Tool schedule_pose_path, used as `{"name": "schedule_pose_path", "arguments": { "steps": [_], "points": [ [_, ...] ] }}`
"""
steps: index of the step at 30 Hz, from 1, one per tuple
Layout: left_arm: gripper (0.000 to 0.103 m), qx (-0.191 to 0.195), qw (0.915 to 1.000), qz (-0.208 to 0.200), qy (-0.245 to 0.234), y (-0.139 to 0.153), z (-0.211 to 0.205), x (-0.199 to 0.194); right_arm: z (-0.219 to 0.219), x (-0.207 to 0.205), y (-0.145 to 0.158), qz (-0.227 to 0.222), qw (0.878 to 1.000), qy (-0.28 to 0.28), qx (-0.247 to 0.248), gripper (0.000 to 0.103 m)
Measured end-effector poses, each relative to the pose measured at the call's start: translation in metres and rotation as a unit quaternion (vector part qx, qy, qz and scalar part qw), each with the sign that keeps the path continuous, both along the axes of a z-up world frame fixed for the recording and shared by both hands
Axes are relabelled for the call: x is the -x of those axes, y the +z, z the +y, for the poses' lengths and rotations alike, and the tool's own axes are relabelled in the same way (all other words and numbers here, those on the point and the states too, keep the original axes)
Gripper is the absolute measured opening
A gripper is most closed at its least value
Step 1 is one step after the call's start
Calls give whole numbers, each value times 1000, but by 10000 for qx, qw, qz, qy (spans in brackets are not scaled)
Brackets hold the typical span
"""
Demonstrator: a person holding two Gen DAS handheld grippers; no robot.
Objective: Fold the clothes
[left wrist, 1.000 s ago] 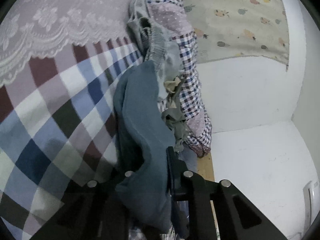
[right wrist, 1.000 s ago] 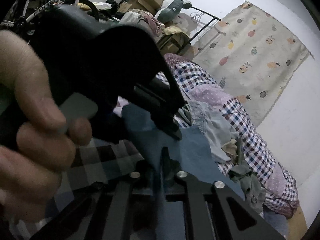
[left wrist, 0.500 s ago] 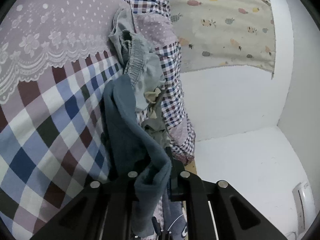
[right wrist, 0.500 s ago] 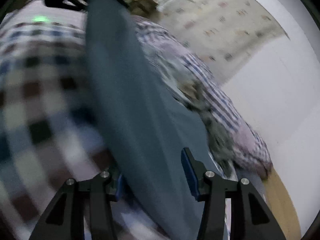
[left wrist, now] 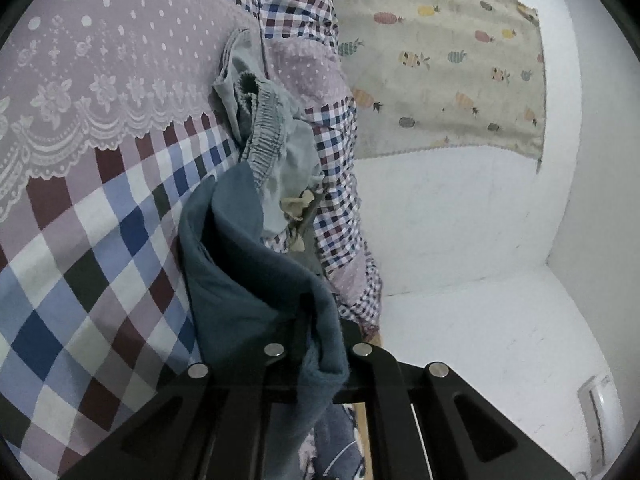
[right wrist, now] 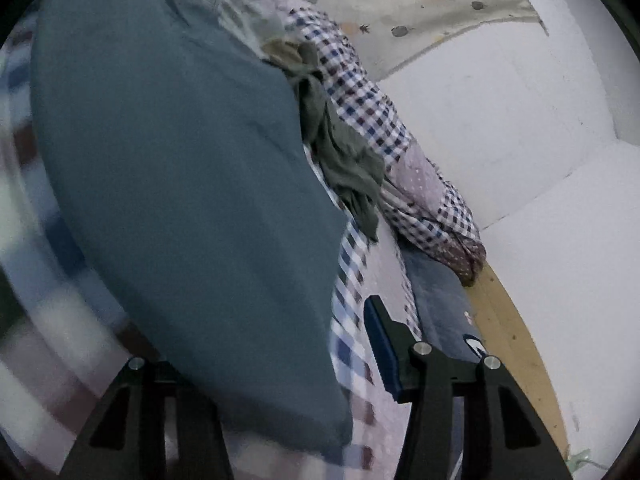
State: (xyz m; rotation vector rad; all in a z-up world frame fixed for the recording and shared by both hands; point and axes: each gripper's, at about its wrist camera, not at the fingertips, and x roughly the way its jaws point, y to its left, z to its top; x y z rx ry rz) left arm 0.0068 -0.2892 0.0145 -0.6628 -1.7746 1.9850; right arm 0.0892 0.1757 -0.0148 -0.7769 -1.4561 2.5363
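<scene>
From the left wrist, the left claw (left wrist: 316, 344) was clamped on an edge of the teal garment (left wrist: 240, 280), which lay on the checked bed cover (left wrist: 80, 280). From the right wrist, the right claw (right wrist: 280, 360) stood open — the teal garment (right wrist: 180, 160) draped over its left finger, unpinched.

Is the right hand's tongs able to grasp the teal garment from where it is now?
Probably yes: the right tongs stand open, and the teal garment already lies between the fingers with nothing blocking. The left tongs hold its other end.
</scene>
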Motion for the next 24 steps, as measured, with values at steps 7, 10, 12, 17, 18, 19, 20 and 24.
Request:
{"name": "schedule_pose_path", "arguments": {
  "steps": [7, 10, 12, 17, 18, 19, 20, 24],
  "points": [
    [3, 285, 9990, -354, 19, -10, -10, -8, 3, -11, -6, -2, 9992, 283, -295, 54],
    [3, 540, 9964, -649, 32, -17, -13, -12, 3, -14, -7, 11, 9995, 255, -183, 54],
    [4, 748, 9926, -958, 83, -24, -16, -16, 3, -15, -8, 23, 9997, 226, -130, 54],
    [48, 1040, 9820, -1533, 366, -39, -27, -39, 5, -13, -8, 14, 9999, 153, 25, 55],
    [56, 1020, 9819, -1538, 434, -40, -30, -46, 6, -12, -8, 11, 9999, 141, 48, 55],
    [62, 986, 9826, -1506, 465, -41, -31, -52, 6, -11, -8, 9, 9999, 129, 71, 55],
    [66, 977, 9832, -1470, 474, -41, -31, -58, 7, -10, -7, 7, 9999, 117, 94, 55],
    [68, 1269, 9806, -1464, 309, -41, -19, -63, 8, -8, -7, 3, 9999, 93, 117, 55]
  ]
}}
